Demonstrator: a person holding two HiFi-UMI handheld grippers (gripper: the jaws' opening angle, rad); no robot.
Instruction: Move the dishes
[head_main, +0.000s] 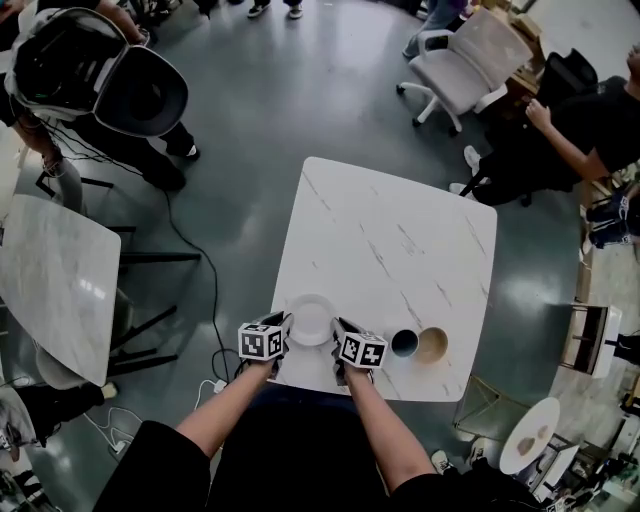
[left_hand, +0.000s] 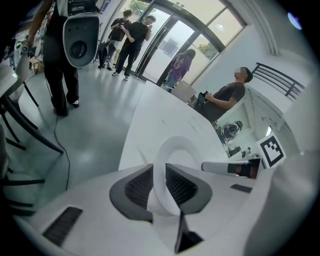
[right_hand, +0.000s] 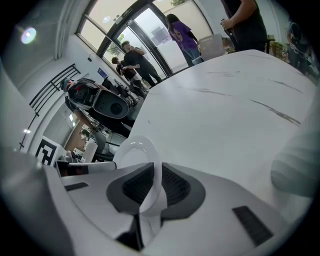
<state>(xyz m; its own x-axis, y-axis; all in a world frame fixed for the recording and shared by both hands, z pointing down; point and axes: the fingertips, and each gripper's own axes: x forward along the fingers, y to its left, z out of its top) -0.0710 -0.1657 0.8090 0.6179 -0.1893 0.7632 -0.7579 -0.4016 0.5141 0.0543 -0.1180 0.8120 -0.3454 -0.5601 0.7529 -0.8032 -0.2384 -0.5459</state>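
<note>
Left gripper (left_hand: 160, 185) is pinching the left rim of the white plate (head_main: 312, 320), its two dark ribbed pads closed on either side of the thin edge. The right gripper (right_hand: 156, 186) is clamped the same way on the plate's opposite, right rim, so the plate spans the gap between the two.

From the head view the plate sits over the near edge of the white marble-patterned counter (head_main: 400, 240), close to the person's body. I cannot tell whether it rests on the surface or is just clear of it.

Just to the right of the right gripper stand two cups side by side and touching: a dark blue cup (head_main: 404, 343), nearer the gripper, and a tan cup (head_main: 433, 345) beyond it. Both are upright with their mouths facing up.

The only printing in sight is the black-and-white square marker pattern on the left cube (head_main: 262, 343) and the right cube (head_main: 362, 350); it carries no letters.

A second pale counter (head_main: 50, 270) stands well apart to the left, and a grey office chair (head_main: 465, 60) is on the far side of the floor.
</note>
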